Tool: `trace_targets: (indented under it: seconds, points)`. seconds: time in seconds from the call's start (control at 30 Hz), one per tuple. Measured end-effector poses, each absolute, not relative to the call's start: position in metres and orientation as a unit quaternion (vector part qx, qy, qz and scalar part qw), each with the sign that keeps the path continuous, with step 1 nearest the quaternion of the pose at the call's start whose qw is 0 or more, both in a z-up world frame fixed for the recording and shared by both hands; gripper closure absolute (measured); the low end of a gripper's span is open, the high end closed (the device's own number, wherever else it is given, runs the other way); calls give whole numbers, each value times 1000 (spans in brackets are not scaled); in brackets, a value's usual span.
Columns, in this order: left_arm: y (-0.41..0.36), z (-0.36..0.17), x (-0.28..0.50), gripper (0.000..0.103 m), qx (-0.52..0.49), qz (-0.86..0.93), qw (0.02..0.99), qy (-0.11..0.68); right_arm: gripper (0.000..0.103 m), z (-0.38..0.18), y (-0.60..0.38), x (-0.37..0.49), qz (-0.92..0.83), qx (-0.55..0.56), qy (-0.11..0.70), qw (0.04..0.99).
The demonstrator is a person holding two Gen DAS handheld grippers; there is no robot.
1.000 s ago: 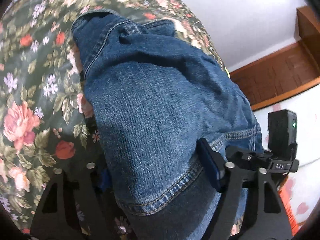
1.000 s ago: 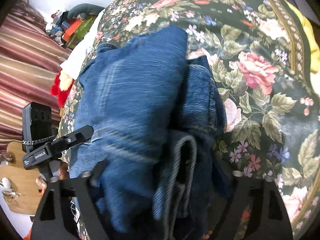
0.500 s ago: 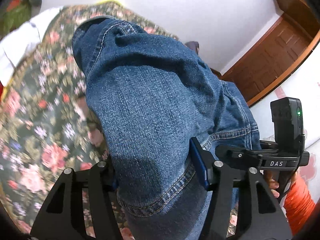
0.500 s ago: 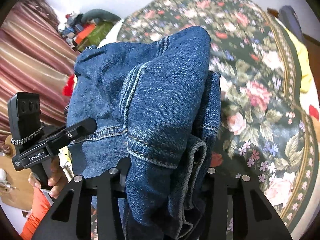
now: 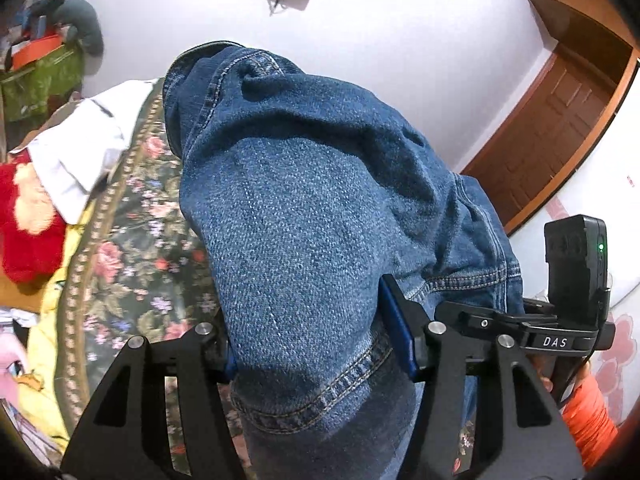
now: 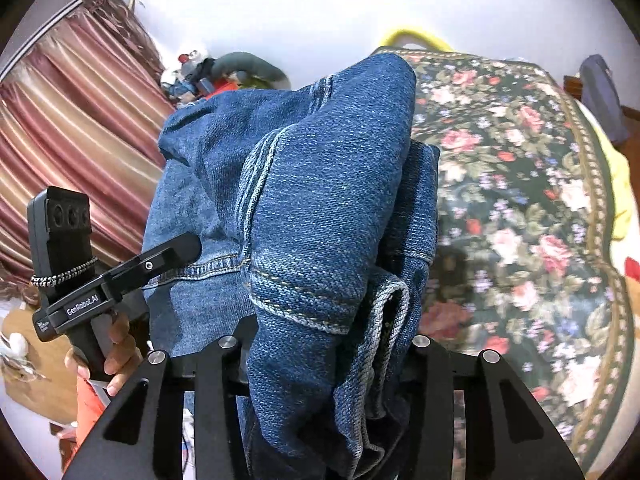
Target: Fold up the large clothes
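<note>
**Denim lifted clear of the bed, pinched at both ends**

Floral bedspread (image 6: pixel 520 208) across the right half of the right wrist view and the lower left of the left wrist view, seen from above and at a slant. White wall across the top of both views; striped curtain (image 6: pixel 72 128) at the left of the right wrist view; wooden door (image 5: pixel 560 120) at the upper right of the left wrist view.

Blue jeans (image 5: pixel 304 208) filling the centre of each frame, bunched in several layers, raised off the bedspread and hanging between the two tools. Long axis, by judgement, running side to side from one grip to the other, with the bulk humping up and away from each camera toward the top of the frame.

Left hand-held gripper (image 5: pixel 316 344) clamped on a hemmed edge at bottom centre. Right hand-held gripper (image 6: pixel 320 344) likewise clamped on a thick stitched wad at bottom centre. Neither nearer than the other: each already on the cloth.

Next move, probably: lowering onto the bedspread, directly below and ahead. Risk: loose inner layers slipping out of the right-hand wad.
</note>
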State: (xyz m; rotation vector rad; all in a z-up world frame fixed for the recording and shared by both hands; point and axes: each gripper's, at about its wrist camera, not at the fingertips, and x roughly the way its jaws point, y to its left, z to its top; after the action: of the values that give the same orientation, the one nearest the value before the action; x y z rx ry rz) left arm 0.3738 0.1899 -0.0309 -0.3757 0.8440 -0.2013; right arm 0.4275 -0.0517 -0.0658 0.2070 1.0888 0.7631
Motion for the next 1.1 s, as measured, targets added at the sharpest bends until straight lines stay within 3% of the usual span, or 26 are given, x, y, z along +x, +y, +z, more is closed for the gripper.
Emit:
trace_targets:
  seconds: [0.23, 0.67, 0.77, 0.9, 1.0, 1.1]
  points:
    - [238, -57, 358, 45, -207, -72, 877, 427, 62, -98, 1, 420, 362, 85, 535, 759]
    - [277, -211, 355, 44, -235, -32, 810, 536, 61, -256, 55, 423, 329, 57, 648, 684]
    - [278, -227, 349, 40, -229, -29, 816, 530, 58, -259, 57, 422, 343, 38, 638, 689]
    - [285, -231, 344, 33, -218, -23, 827, 518, 45, -248, 51, 418, 357, -10, 629, 691]
    - [279, -223, 334, 32, -165, -5, 844, 511, 37, -229, 42, 413, 352, -51, 609, 708]
    - [270, -205, 319, 32, -89, 26, 862, 499, 37, -209, 27, 406, 352, -83, 587, 724]
